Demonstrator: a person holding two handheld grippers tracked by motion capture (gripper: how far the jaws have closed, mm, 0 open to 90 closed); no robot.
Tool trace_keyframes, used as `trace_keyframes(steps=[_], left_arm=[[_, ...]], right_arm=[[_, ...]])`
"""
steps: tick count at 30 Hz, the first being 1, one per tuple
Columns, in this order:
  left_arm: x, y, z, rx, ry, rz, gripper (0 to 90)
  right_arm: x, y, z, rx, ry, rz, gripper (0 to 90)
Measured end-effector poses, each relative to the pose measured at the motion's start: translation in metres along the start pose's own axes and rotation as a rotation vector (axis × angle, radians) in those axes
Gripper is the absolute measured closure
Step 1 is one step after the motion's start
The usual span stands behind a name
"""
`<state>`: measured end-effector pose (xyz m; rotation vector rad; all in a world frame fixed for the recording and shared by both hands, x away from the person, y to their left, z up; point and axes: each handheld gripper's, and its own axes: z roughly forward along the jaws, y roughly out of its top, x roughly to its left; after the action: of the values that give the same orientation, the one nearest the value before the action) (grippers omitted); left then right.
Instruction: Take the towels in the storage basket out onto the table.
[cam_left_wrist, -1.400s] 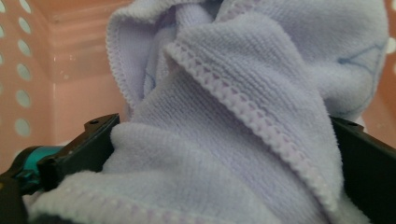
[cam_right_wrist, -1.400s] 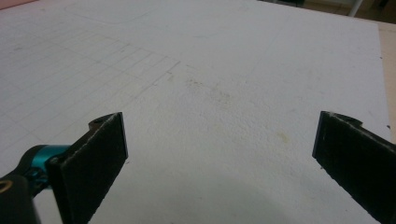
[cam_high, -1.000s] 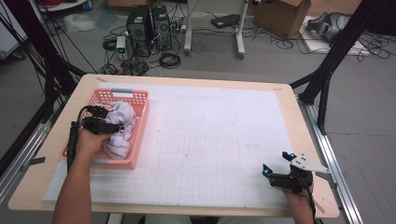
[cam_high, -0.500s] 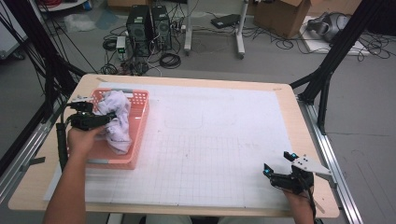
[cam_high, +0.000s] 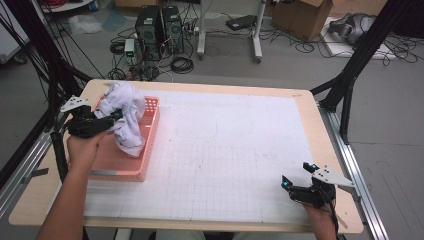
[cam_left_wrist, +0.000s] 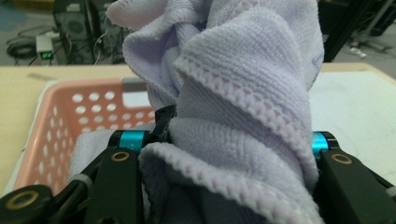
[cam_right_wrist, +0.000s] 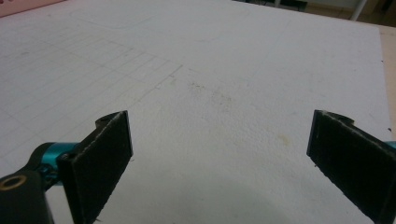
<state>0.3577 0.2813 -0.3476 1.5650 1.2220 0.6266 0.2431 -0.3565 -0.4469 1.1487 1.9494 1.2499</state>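
Now white towel (cam_high: 124, 116) bunched in left hand-held gripper (cam_high: 111, 121), above basket (cam_high: 131, 165)

A white gridded mat (cam_high: 225, 150) covers the counter (cam_high: 310, 107) and spreads ahead of the right tool, faintly stained. On the floor (cam_high: 280, 60) well beyond the left tool stand two black computer towers (cam_high: 160, 27) among loose cables (cam_high: 180, 64). A cardboard box (cam_high: 300, 17) sits farther off, and a black frame leg (cam_high: 350, 70) rises beside the counter.
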Motion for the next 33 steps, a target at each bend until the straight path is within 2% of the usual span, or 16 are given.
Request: trace_keyframes(steps=[1, 2, 4, 8, 9, 11, 14, 17, 21, 23, 25, 27, 28, 29, 31, 33], left_arm=[[0.0, 0.0, 0.0, 0.0, 0.0, 0.0, 49.5], [-0.004, 0.0, -0.001, -0.003, -0.008, 0.025, 49.5], [-0.005, 0.0, -0.003, -0.006, -0.012, 0.032, 49.4], [-0.008, 0.003, -0.009, -0.044, -0.032, 0.038, 49.5], [-0.008, 0.005, -0.012, -0.074, -0.046, 0.035, 49.4], [-0.009, 0.006, -0.014, -0.102, -0.06, 0.035, 49.4], [-0.012, 0.011, -0.017, -0.127, -0.073, 0.05, 49.4], [-0.014, 0.015, -0.019, -0.151, -0.092, 0.049, 49.4], [-0.027, 0.02, -0.021, -0.191, -0.136, 0.075, 49.4], [-0.03, 0.021, -0.021, -0.194, -0.147, 0.08, 49.4], [-0.038, 0.023, -0.02, -0.208, -0.178, 0.095, 49.4], [-0.04, 0.025, -0.02, -0.212, -0.185, 0.099, 49.5], [-0.045, 0.027, -0.02, -0.227, -0.205, 0.102, 49.5], [-0.045, 0.027, -0.02, -0.227, -0.205, 0.102, 49.5], [-0.054, 0.031, -0.021, -0.244, -0.231, 0.122, 49.5], [-0.058, 0.032, -0.021, -0.249, -0.244, 0.129, 49.5]], right_arm=[[0.0, 0.0, 0.0, 0.001, 0.001, -0.004, 5.2], [0.001, 0.0, 0.0, -0.002, 0.001, -0.008, 5.2], [0.001, 0.0, -0.001, -0.011, 0.0, -0.007, 5.2], [0.0, 0.0, -0.001, -0.01, 0.001, -0.008, 5.2], [0.0, 0.0, 0.0, -0.007, 0.001, -0.003, 5.2], [0.0, 0.0, 0.0, -0.005, 0.001, 0.0, 5.2], [0.0, 0.0, 0.0, -0.002, 0.001, 0.0, 5.2], [-0.001, 0.0, 0.0, -0.005, 0.002, -0.001, 5.2], [0.0, 0.0, 0.0, -0.002, 0.002, -0.002, 5.2], [0.0, 0.0, 0.0, -0.002, 0.002, -0.002, 5.2], [0.0, 0.0, 0.0, 0.0, 0.004, -0.001, 5.2], [0.0, 0.0, 0.0, -0.002, 0.003, -0.001, 5.2], [0.0, 0.0, 0.0, -0.003, 0.002, -0.003, 5.2], [0.0, 0.0, 0.0, -0.003, 0.001, -0.003, 5.2], [0.0, 0.0, 0.0, -0.003, 0.002, -0.004, 5.2], [0.0, 0.0, 0.0, 0.001, 0.004, 0.0, 5.2]])
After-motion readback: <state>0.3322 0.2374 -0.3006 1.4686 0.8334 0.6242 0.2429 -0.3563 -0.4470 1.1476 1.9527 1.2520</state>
